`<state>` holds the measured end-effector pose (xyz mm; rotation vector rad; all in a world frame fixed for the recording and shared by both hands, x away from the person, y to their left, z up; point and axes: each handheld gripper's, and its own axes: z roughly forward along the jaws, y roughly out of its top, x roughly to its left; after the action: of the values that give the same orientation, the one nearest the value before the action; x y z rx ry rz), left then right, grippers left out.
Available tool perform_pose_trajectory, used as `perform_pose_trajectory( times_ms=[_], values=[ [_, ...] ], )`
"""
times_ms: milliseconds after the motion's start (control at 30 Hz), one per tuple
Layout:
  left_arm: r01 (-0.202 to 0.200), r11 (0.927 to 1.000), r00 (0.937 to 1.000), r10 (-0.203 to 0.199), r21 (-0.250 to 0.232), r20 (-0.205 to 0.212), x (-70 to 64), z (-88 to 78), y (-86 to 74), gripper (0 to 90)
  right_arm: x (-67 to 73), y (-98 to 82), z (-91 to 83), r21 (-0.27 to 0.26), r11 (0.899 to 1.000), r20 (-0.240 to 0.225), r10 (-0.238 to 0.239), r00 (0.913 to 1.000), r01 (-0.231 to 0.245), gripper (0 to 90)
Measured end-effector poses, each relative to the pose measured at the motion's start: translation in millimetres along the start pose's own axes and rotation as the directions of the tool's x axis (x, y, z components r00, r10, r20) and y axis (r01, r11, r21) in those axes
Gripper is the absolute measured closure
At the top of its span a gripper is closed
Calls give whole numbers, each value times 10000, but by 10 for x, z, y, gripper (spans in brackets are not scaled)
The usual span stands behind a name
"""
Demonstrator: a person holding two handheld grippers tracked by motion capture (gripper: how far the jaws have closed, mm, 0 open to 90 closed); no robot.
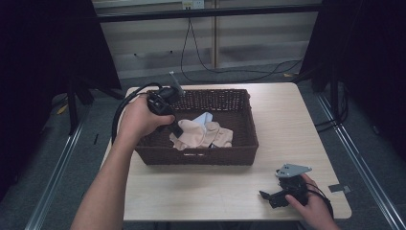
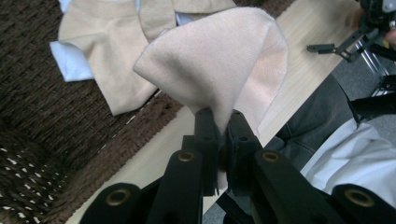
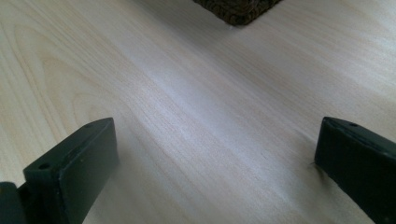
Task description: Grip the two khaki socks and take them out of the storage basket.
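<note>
The left gripper (image 2: pixel 223 122) was pinched tight on a fold of beige knit cloth (image 2: pixel 224 60), a grip its own view showed while the hand hid it from above. The dark brown woven rectangular basket (image 1: pixel 239 154) held further beige and pale blue cloth (image 1: pixel 203 118), partly hidden. The right gripper (image 3: pixel 217 144) was spread wide and empty over the light wooden table (image 3: pixel 196 93).

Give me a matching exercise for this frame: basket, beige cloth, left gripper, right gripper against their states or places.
Things:
1. basket
2. beige cloth
3. left gripper
4. right gripper

States:
A. open, low over bare table
B. pinched at a fold and lifted
C. dark woven, holds more cloths
D. shut, over the basket's near rim

Pairs: 1-C, 2-B, 3-D, 4-A
</note>
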<state>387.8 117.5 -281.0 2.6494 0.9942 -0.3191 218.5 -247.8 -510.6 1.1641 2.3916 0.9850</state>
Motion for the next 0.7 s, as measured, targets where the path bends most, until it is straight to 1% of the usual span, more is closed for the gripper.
perform_pose_trajectory(
  times_ms=[133,167,233,333,367,400,433,467,500,533,567,600,700],
  values=[
    [-203,9998,9998,203,-8,92,-36,34,-63,850,0,0,0,3,10000,0,4,10000,-4,0],
    [-198,9998,9998,198,-64,89,-48,44,-78,849,0,0,0,1,10000,0,5,10000,-5,0],
    [-271,9996,9996,271,56,113,-57,70,-101,849,0,0,0,1,10000,0,2,10000,-2,0],
    [-229,9997,9997,228,67,121,-61,109,-131,849,2,0,0,5,10000,0,22,10000,-22,0],
    [-290,9996,9995,289,22,141,-54,123,-142,849,2,0,0,8,10000,1,27,10000,-27,0],
    [-219,9998,9997,219,18,112,-58,133,-152,849,0,-1,1,-6,10000,5,-10,10000,10,0],
    [-313,9995,9994,312,79,126,-52,142,-158,849,0,-1,1,-6,10000,6,-12,10000,12,0],
    [-313,9994,9994,311,134,128,-61,179,-182,848,0,-1,1,-8,10000,5,-11,10000,11,0],
    [-313,9994,9994,311,134,128,-61,179,-182,849,0,-1,1,-8,10000,5,-11,10000,11,0],
    [-435,9989,9990,432,179,146,-61,199,-197,848,0,-1,1,-7,10000,7,-10,10000,10,0],
    [-396,9991,9991,394,129,144,-76,219,-219,847,0,-1,1,-7,10000,5,-13,10000,13,0],
    [-498,9987,9986,496,135,180,-70,226,-228,847,0,-1,1,-7,10000,4,-12,10000,12,0],
    [-475,9988,9988,473,137,146,-76,237,-251,847,0,-1,1,-8,10000,5,-6,10000,6,0]
  ],
)
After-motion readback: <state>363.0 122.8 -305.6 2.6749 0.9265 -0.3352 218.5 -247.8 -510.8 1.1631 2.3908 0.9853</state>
